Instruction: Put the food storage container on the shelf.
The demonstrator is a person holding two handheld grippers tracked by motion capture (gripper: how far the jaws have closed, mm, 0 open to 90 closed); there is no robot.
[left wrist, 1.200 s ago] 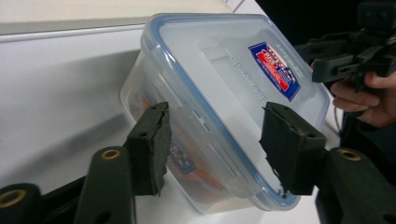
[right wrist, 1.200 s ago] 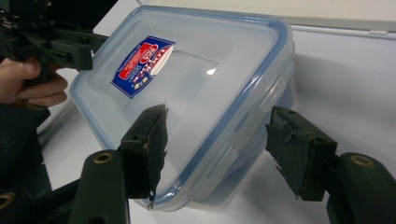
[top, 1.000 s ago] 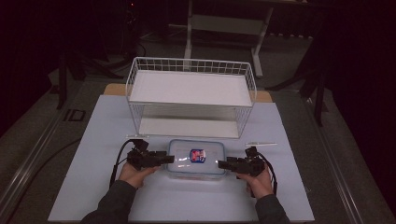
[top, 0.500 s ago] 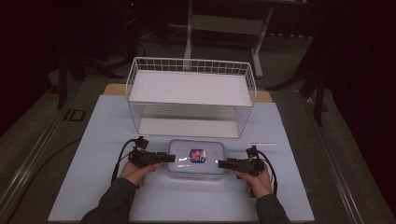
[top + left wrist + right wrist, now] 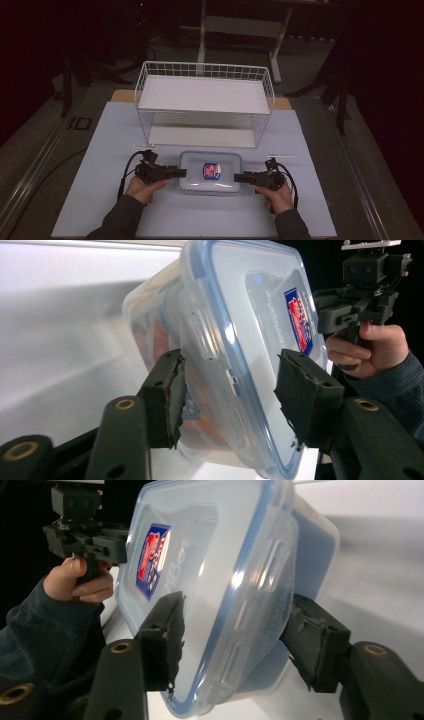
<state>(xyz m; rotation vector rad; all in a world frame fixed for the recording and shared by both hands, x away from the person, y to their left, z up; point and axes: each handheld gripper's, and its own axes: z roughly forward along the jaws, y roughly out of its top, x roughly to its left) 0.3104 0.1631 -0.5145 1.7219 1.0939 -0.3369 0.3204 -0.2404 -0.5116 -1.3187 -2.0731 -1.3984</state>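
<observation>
Our left gripper [image 5: 227,395] and right gripper [image 5: 232,640] each straddle one short end of the clear lidded container [image 5: 210,172], which lies on the worktop [image 5: 100,150] between them. Both sets of jaws have just been closing; the left gripper's pads stand slightly off the lid and base, while the right gripper's are clamped on its end. Beyond the container stands a white wire rack [image 5: 205,102].
</observation>
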